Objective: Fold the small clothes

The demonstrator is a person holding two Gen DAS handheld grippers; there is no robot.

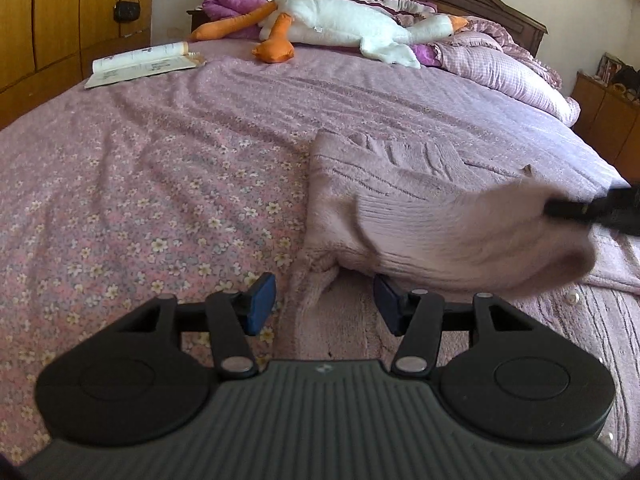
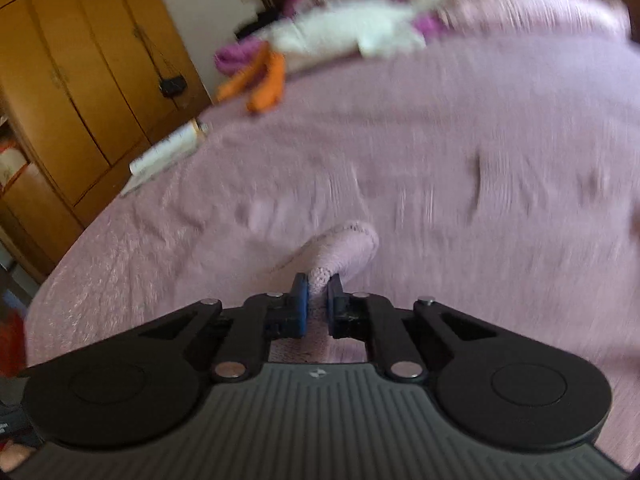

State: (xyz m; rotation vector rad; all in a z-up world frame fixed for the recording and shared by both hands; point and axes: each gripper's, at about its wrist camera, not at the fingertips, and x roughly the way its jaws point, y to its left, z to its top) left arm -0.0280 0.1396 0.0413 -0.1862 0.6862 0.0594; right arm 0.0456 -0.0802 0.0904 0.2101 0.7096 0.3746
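Sweater lies on the bed, one sleeve lifted across it, pinched by the right gripper (probably to fold inward). The left gripper hangs spread and empty above the hem.

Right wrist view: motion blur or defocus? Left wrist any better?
Right wrist view: motion blur, streaking the white plush goose and bed; the right gripper and the pink knitted sleeve in its jaws stay sharp. Left wrist view: mostly crisp, open left gripper sharp, only the lifted sleeve blurred; fisheye bends the wooden wardrobe.
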